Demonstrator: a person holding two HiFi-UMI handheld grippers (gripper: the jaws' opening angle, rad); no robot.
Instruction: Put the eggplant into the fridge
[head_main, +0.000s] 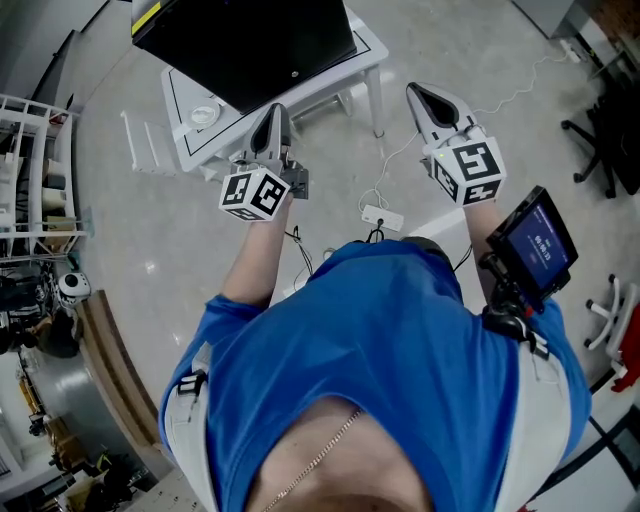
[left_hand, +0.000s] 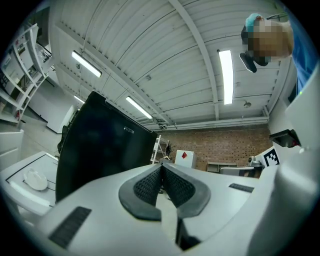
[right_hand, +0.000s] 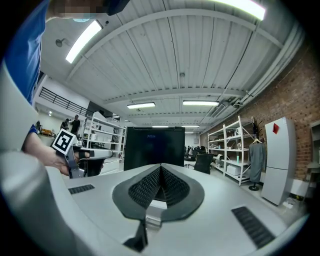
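Observation:
No eggplant shows in any view. A white fridge (right_hand: 277, 160) with a red mark stands by the brick wall at the right; it appears again, far off, as the fridge (left_hand: 186, 157) in the left gripper view. My left gripper (head_main: 272, 120) (left_hand: 161, 167) is shut with nothing between its pads. It is held out level towards a white table (head_main: 195, 150) that bears a big black screen (head_main: 250, 40). My right gripper (head_main: 420, 95) (right_hand: 161, 167) is also shut and empty, held out beside the left one, over the floor.
A small white round object (head_main: 204, 115) lies on the table. A power strip (head_main: 383, 217) and cables lie on the floor ahead of me. White shelving (head_main: 35, 170) stands at the left, office chairs (head_main: 600, 140) at the right, and more racks (right_hand: 232, 150) line the brick wall.

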